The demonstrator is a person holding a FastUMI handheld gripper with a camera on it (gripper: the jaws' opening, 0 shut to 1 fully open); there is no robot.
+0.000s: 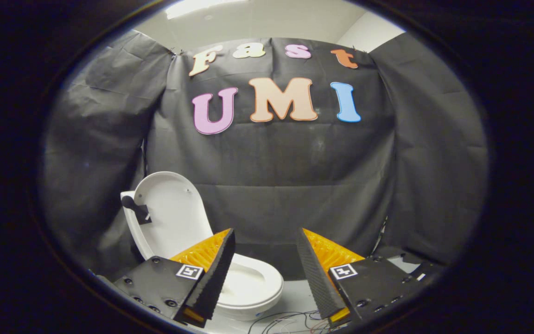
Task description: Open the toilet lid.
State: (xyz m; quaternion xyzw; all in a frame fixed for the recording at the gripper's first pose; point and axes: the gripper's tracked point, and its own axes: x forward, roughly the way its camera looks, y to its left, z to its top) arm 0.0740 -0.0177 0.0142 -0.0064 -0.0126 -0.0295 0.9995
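Toilet lid (174,208) upright behind bowl (253,283), gripper (265,241) spread wide, empty, right of lid

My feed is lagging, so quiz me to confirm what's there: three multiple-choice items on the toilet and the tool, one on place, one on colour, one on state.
1. Where is the toilet relative to the tool?
A. Beyond its fingers, toward the left one
B. Clamped between its fingers
C. Beyond its fingers, toward the right one

2. What colour is the toilet lid?
A. Black
B. White
C. Blue

3. What state is the lid in?
A. Flat down on the seat
B. Lying on the floor
C. Raised upright

Answers:
1. A: the bowl sits ahead, partly behind the left finger.
2. B: lid and bowl are white against the black cloth wall.
3. C: the lid stands up behind the exposed seat; the tool's fingers are spread and hold nothing.
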